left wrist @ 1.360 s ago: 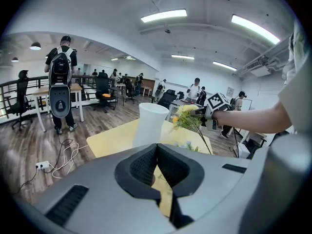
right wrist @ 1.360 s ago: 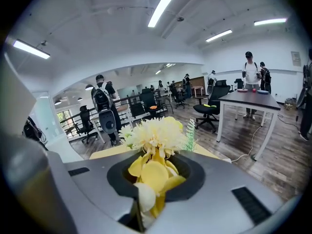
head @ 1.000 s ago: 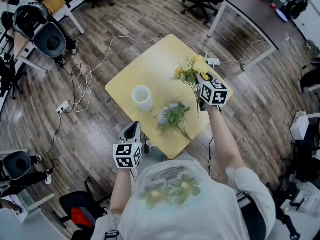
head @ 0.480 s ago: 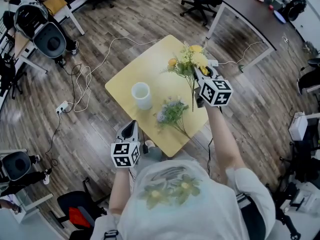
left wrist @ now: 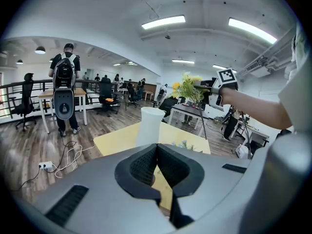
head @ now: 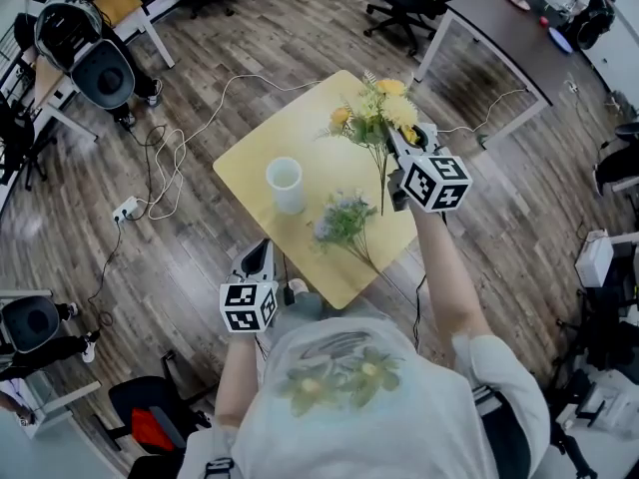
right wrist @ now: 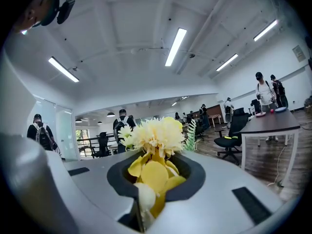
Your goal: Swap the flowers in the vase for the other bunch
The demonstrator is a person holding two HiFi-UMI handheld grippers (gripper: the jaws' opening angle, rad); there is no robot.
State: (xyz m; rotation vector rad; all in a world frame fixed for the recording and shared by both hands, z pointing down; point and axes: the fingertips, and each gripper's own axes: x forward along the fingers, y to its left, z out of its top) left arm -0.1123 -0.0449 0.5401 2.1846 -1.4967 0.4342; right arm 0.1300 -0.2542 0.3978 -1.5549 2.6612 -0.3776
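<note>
- One pale yellow table (head: 300,128) carries the whole job; its near corner is cut off by the person's shoulders in the head view.
- Next in size, the right gripper (head: 397,151) is clamped narrow on the yellow bunch (head: 377,116). It holds the bunch in the air over the table's far right part, well apart from the vase.
- Low at the table's near left edge, the left gripper (head: 262,257) has its jaws together with nothing between them, and points toward the vase.
- Standing upright left of the table's middle, the white vase (head: 286,185) shows an open mouth with no flowers in it. Its bottom cannot be seen.
- Flat on the table, between the vase and the near right edge, lies the lilac bunch (head: 344,223), touching neither vase nor gripper.
- My reading is that the old flowers are already out and the carry of the new bunch to the vase is in hand, though nothing here proves which bunch came out.
- That leaves bringing the yellow bunch across above the vase, turning it so the stem (head: 382,190) hangs straight down, and lowering the end into the narrow mouth before letting go.
- The stem is thin and its tip fades against the table. In the right gripper view the petals fill the gap, so exactly where the pads pinch is hidden.
</note>
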